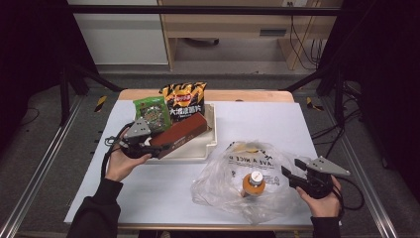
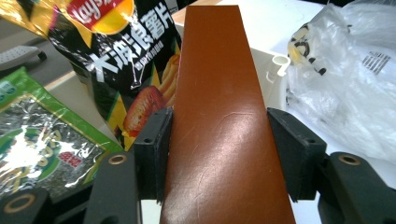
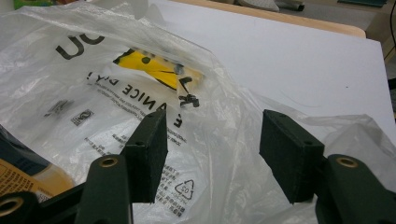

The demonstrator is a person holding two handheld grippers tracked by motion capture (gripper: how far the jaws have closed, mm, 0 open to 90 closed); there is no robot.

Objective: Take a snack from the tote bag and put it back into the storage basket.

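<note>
Brown glossy rectangular box (image 2: 224, 126) sits pinched in the left claw (image 2: 219, 154), tilted over the white plastic tray (image 1: 210, 130). Spread, the right claw (image 3: 212, 154) hovers at the clear plastic bag (image 3: 93, 107). That slick box may slip if the bag's mouth sags shut.

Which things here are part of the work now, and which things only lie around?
In use:
- left gripper, shut on the brown box
- right gripper, open at the plastic bag
- white tray

Lying about:
- chips bag
- green snack packet
- orange bottle, in the bag
</note>
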